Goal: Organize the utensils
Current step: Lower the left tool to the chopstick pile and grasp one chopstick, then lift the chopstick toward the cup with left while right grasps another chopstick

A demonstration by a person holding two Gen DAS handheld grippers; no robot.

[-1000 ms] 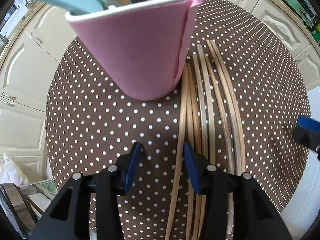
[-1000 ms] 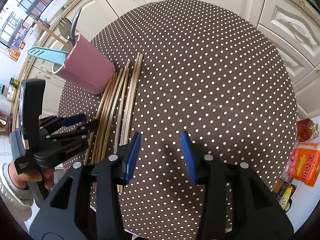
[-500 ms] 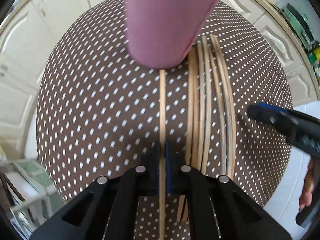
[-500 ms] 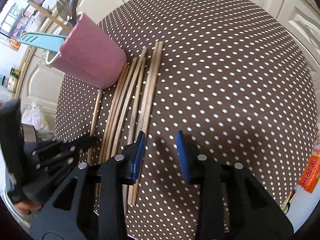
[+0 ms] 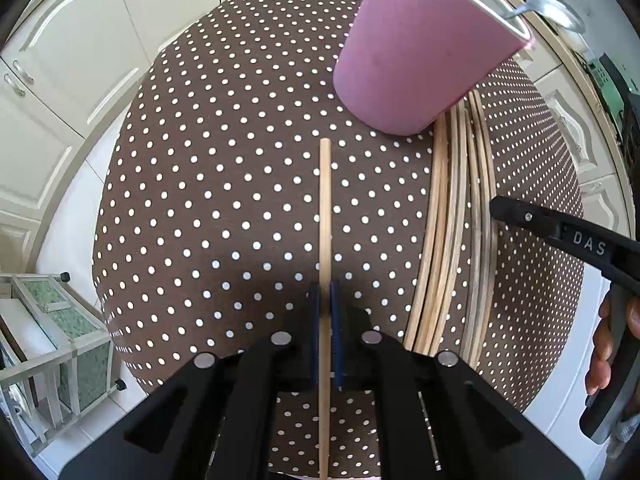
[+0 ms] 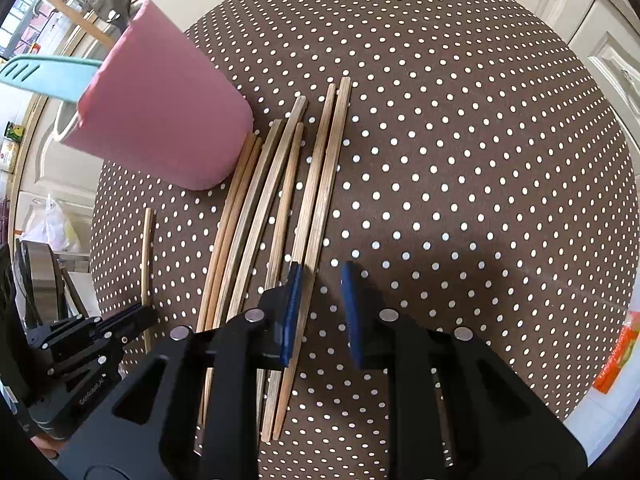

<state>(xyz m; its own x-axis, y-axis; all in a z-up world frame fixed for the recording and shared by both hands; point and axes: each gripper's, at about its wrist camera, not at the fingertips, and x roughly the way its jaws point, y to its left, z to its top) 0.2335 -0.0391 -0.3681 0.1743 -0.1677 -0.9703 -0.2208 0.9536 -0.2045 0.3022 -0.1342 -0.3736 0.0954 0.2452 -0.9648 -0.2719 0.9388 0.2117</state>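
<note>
since the left gripper point(image 5: 325, 332) had its fingers clamped on one chopstick point(image 5: 325, 216) near the tabletop point(image 5: 208, 184) middle, a thin grip could let it pivot. right gripper point(image 6: 320, 312) fingers, just closing, stood apart beside the chopstick pile point(image 6: 276, 216) by the pink holder point(image 6: 168, 120); they could scatter it.

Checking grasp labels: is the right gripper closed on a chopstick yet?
No. In the right wrist view the right gripper has visible gap between its blue pads, with the outermost chopsticks by the left pad, not pinched.
</note>
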